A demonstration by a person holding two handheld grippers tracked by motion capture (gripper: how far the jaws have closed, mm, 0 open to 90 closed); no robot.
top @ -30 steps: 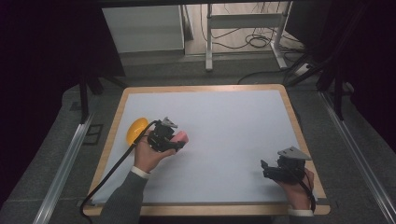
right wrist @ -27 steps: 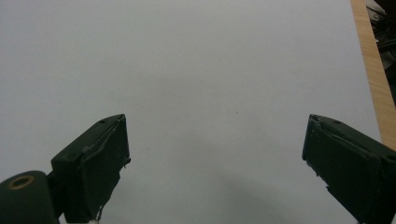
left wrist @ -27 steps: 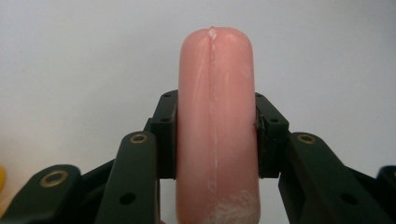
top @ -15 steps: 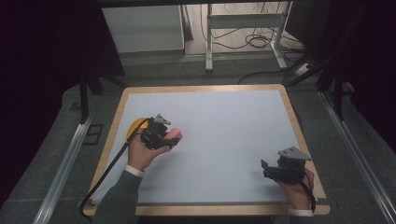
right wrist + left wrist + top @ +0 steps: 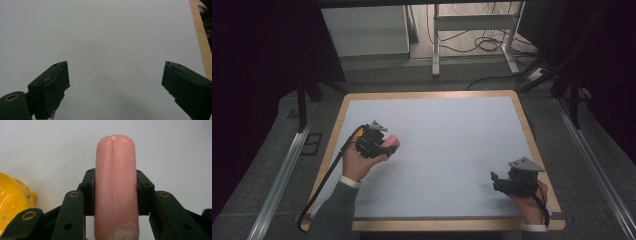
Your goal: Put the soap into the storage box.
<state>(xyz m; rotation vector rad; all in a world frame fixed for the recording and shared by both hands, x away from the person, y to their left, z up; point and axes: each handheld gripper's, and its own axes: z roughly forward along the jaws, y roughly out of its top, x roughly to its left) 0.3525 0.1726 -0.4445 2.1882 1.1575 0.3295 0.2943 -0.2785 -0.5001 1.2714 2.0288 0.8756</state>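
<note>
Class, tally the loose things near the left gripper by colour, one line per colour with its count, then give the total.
Pink: 1, the pink sausage-shaped toy held in the left gripper
Yellow: 1, the yellow toy beside it
Total: 2

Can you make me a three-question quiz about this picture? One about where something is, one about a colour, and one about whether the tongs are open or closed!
1. Where is the yellow toy?
A. Right beside the left tongs
B. Beside the right tongs
C. On the floor

2. What colour is the sausage-shaped toy in the left tongs?
A. Green
B. Pink
C. Blue

3. How are the right tongs?
A. Shut on a ball
B. Shut on a cloth
C. Open, with nothing between them

Answers:
1 A, the left gripper view shows yellow close by those tongs.
2 B, it looks pink in the left gripper view and in the high view.
3 C, the right gripper view shows the jaws wide apart over the bare white board.
</note>
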